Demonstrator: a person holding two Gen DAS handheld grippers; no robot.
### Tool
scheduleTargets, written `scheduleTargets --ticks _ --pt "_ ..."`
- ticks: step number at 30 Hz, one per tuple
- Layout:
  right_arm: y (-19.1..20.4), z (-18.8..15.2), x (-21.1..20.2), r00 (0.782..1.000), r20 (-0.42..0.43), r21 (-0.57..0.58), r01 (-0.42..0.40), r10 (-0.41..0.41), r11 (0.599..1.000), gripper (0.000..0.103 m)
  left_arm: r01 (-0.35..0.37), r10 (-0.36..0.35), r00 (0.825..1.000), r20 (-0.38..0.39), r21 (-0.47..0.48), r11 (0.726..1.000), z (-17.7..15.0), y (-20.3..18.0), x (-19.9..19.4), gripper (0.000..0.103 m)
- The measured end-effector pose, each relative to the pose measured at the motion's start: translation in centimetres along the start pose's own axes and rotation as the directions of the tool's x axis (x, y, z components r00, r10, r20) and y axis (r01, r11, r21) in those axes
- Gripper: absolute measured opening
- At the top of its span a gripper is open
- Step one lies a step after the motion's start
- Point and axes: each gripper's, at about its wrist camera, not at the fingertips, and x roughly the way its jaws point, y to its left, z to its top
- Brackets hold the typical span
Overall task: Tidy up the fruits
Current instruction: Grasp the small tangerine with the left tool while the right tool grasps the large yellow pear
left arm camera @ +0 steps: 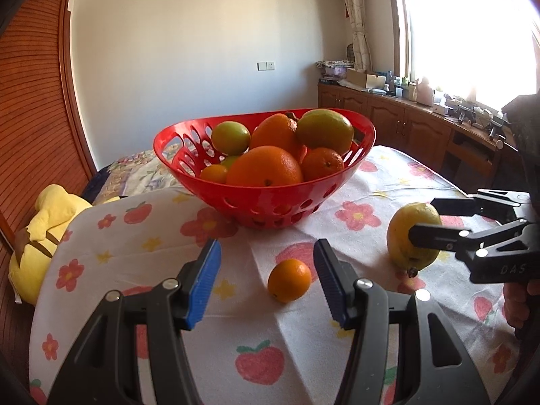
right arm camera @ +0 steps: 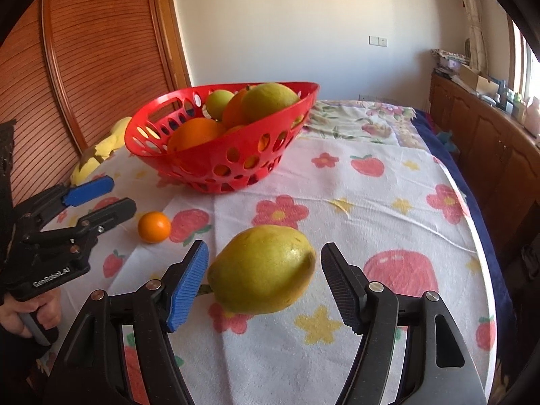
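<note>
1. You hold two grippers over a desk draped in a white cloth printed with flowers and strawberries, where two fruits lie loose in front of a red perforated plastic basket already heaped with oranges and green-yellow citrus.

2. Your right gripper brackets a large yellow-green lemon that rests on the cloth. Its jaws stand wide, with a gap showing on both sides, so the lemon is not held.

3. Your left gripper points at a small round orange tangerine lying on the cloth between and just beyond its blue-padded fingertips. Its jaws sit half open and empty, with nothing gripped.

4. The step in hand looks like the approach to a double pick-up: each gripper is lined up on one fruit, with neither yet closed.

5. The next move likely calls for you to ease each gripper forward until the pads flank the widest part of the fruit, then close gently. The lemon may roll on its long side, and the tangerine is small enough to slip out of a loose pinch. After that, lift both clear of the basket rim and set them on the pile.

6. Readable writing: "GenRobot.AI" on the left gripper's body in the right wrist view, and "DAS" on the right gripper's body in the left wrist view.
</note>
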Motion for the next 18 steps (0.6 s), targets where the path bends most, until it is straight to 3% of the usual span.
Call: scheduleTargets --ticks 18 --pt "0.3 -0.8 2.1 0.998 -0.064 -0.002 -0.007 0.007 1.0 0.074 -0.016 0.016 1.0 -0.014 0.005 1.0 -0.2 -0.1 0.5 0.057"
